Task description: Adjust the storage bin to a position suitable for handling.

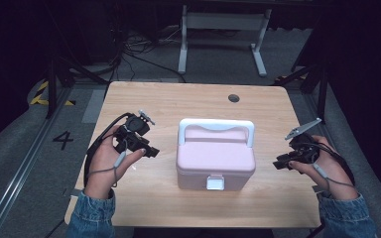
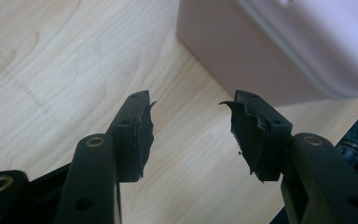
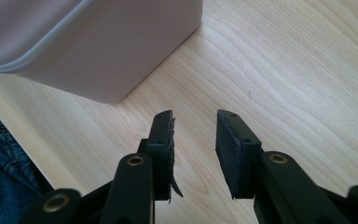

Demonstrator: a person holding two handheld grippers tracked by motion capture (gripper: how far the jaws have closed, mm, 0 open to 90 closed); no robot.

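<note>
A pink lidded box (image 1: 216, 158) with a white carry handle (image 1: 216, 127) and a white front latch (image 1: 215, 182) stands in the middle of the wooden table (image 1: 188, 101). My left gripper (image 1: 153, 150) hovers just left of the box, open, with bare wood between its jaws. In the left gripper view the box's corner (image 2: 279, 46) lies ahead of the left gripper (image 2: 191, 106). My right gripper (image 1: 279, 163) sits to the right of the box, open and empty. The right gripper view shows the right gripper (image 3: 194, 116) above the tabletop, with the box's lower corner (image 3: 107, 51) ahead at upper left.
A round cable hole (image 1: 233, 98) is in the table's far edge. Behind the table stand a white desk frame (image 1: 223, 29) and cables on the grey floor. A denim sleeve (image 3: 0, 154) shows at the left edge of the right gripper view.
</note>
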